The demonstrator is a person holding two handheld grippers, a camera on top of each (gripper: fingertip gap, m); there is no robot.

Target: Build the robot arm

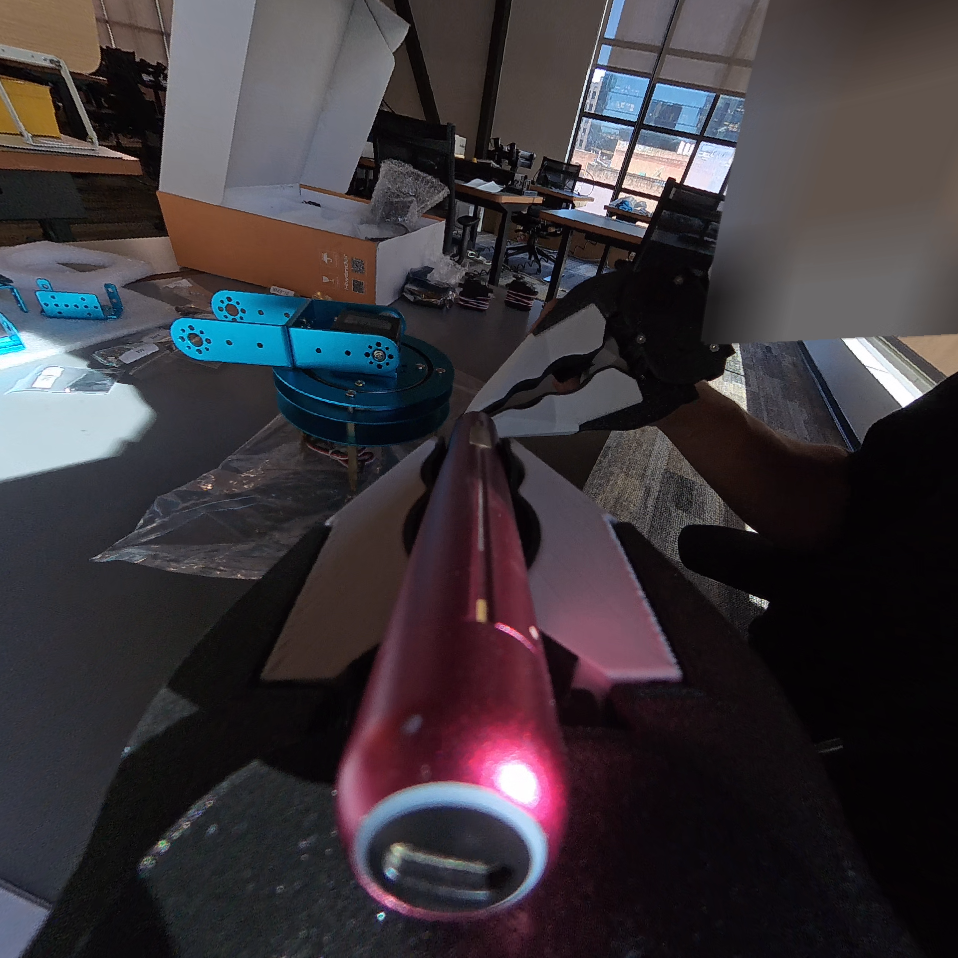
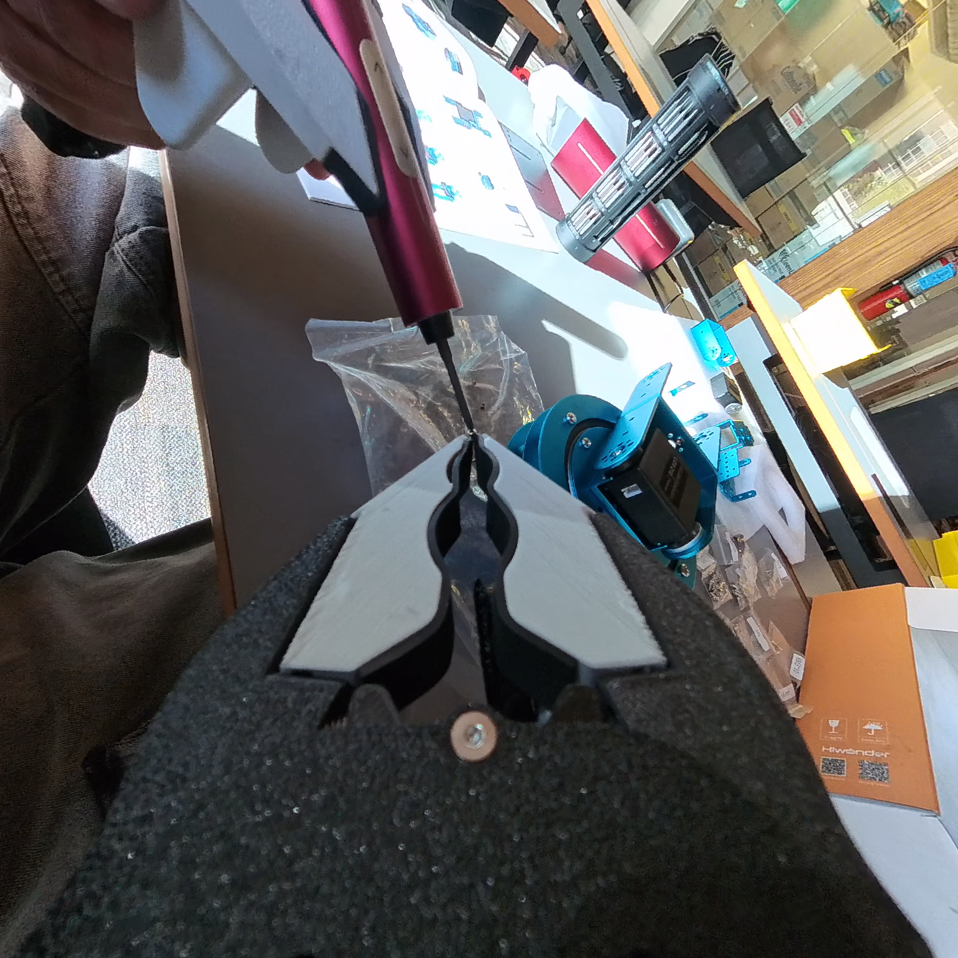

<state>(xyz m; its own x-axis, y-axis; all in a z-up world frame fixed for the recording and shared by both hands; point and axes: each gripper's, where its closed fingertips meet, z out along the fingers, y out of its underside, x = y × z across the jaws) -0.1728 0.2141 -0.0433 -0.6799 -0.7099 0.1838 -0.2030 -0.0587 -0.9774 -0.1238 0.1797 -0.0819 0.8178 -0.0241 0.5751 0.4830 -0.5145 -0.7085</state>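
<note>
My left gripper is shut on a red electric screwdriver, which lies lengthwise between its white fingers. In the right wrist view the screwdriver slants down, and its thin black bit meets the tips of my right gripper. That gripper is shut, pinching a tiny shiny screw at the bit's tip. It also shows in the left wrist view. Both grippers hover above a clear plastic bag. A blue metal turntable base with a servo and brackets stands just beyond it.
An open orange and white box stands behind the blue base, with servos beside it. Loose blue brackets and small parts bags lie at the left. A grey bit holder rests on a red case. A person's arm is at the right. About 8 cm separates my left fingertips from my right.
</note>
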